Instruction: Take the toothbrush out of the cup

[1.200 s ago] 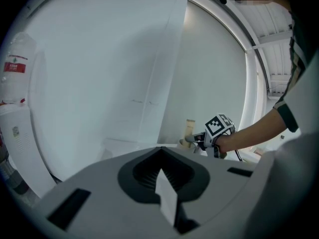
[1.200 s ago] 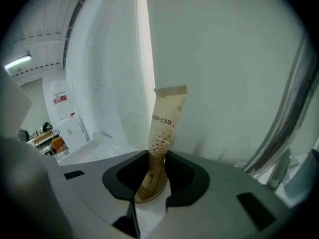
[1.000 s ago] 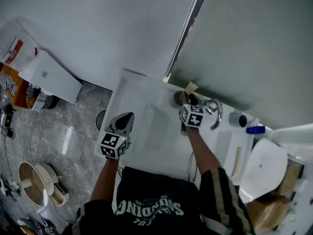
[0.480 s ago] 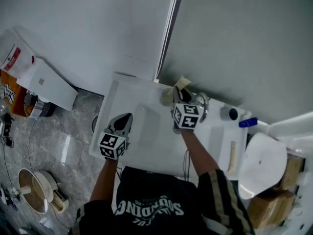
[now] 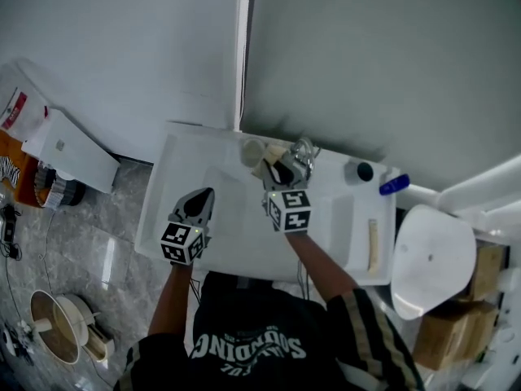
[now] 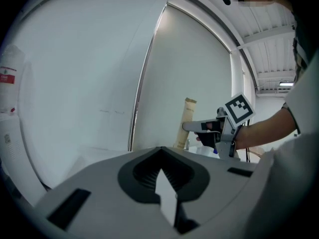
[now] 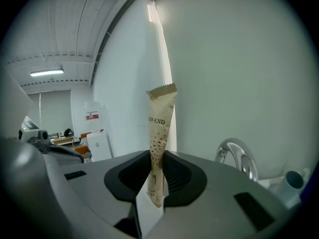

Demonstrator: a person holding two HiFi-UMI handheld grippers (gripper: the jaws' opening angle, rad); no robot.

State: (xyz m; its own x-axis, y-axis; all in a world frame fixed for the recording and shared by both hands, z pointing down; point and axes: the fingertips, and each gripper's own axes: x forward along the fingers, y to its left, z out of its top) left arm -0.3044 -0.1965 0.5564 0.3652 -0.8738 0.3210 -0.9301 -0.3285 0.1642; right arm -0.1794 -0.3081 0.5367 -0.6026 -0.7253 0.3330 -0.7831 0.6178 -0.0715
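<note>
Paper, beige with small dark dots, wraps the toothbrush (image 7: 158,133). So it should be a light, thin thing, stiff inside but with a smooth cover that may slide between the pads. The right hand-held gripper (image 7: 156,169) has its jaws closed narrowly on the lower part of the wrapper. The toothbrush stands nearly upright, with most of its length above the jaws and its lower end free below them. I think this low hold is a good one. A firm but gentle squeeze should be enough, because the paper can crumple.

The cup (image 5: 251,152) stands on the back rim of the white washbasin (image 5: 175,186), near the tap (image 5: 303,148), and from above it seems empty. The toothbrush is near the cup but apparently out of it. The left hand-held gripper (image 6: 160,172) has its jaws together on nothing, well apart from the cup.
</note>
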